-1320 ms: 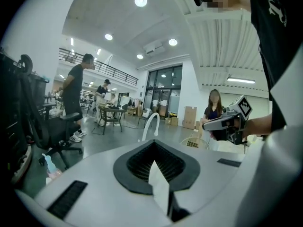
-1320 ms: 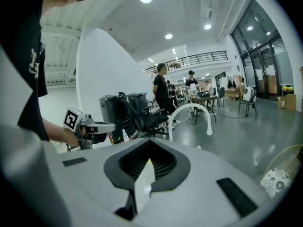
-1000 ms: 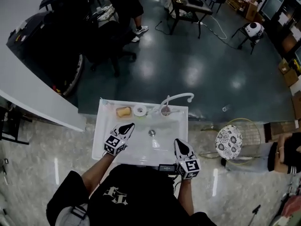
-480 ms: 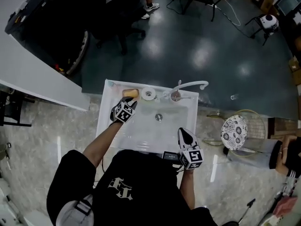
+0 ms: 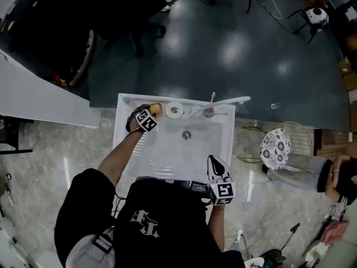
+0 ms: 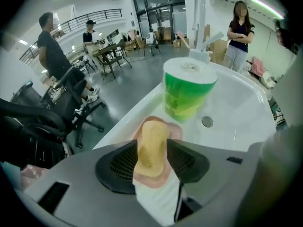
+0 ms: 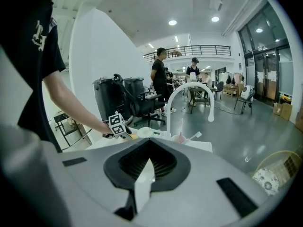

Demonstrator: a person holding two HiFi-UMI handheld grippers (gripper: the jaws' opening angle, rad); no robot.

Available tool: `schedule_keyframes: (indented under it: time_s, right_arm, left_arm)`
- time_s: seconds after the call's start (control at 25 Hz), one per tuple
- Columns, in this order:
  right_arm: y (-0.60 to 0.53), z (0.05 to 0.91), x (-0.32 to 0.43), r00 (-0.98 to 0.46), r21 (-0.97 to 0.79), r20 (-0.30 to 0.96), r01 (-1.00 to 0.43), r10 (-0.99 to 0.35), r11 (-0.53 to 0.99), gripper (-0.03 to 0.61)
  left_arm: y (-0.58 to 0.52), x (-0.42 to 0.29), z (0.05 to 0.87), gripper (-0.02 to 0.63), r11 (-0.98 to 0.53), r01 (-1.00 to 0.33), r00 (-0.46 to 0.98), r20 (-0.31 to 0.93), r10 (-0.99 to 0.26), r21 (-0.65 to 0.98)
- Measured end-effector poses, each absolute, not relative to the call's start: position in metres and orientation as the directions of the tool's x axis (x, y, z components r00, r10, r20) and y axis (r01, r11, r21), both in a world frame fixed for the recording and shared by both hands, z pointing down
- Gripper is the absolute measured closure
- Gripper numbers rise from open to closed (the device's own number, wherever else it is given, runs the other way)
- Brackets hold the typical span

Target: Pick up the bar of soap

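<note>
White bench (image 5: 223, 144) with a sink sunk into it fills the middle of my head view, and a white tap (image 5: 228, 101) arches over its back edge on the right. My left gripper (image 6: 152, 145) is stretched out to the back left corner, while my right gripper (image 5: 215, 161) hangs over the near right edge, well apart from everything on the back ledge. In the right gripper view its fingers are pressed together with nothing between them. Along the back ledge a green pot (image 6: 189, 91) with a white top stands just beyond the corner where I am working. A pink dish (image 6: 174, 132) lies in that corner, close to the pot. The yellow bar of soap (image 6: 152, 136) sits over the dish, and my left fingers are clamped on its two long sides. I cannot tell whether the bar has left the dish. The drain (image 5: 187, 134) shows as a small round spot in the sink.
</note>
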State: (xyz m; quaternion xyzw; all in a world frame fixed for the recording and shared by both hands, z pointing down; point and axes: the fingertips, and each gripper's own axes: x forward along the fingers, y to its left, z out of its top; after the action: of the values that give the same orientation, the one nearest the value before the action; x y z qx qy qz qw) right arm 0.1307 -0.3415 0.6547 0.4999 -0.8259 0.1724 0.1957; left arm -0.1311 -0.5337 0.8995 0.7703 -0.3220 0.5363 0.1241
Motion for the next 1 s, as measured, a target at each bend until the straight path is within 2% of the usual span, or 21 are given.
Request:
schedule_keyframes:
  time_s: [0.28, 0.64, 1.0]
  right_arm:
    - [-0.334, 0.671, 0.135, -0.366, -0.104, 0.538, -0.923, -0.759, 0.371, 0.575]
    - [-0.333, 0.680, 0.136, -0.340, -0.127, 0.545, -0.937, -0.766, 0.326, 0.575]
    - [-0.332, 0.684, 0.132, -0.356, -0.136, 0.554, -0.930, -0.753, 0.340, 0.575]
  left_arm:
    - [-0.541, -0.126, 0.923, 0.428, -0.804, -0.586, 0.202, 0.942, -0.267, -0.102]
    - [-0.543, -0.121, 0.931, 0.422, -0.782, -0.623, 0.234, 0.949, -0.211, -0.020]
    - [-0.544, -0.121, 0.929, 0.417, -0.777, -0.629, 0.277, 0.925, -0.259, -0.029]
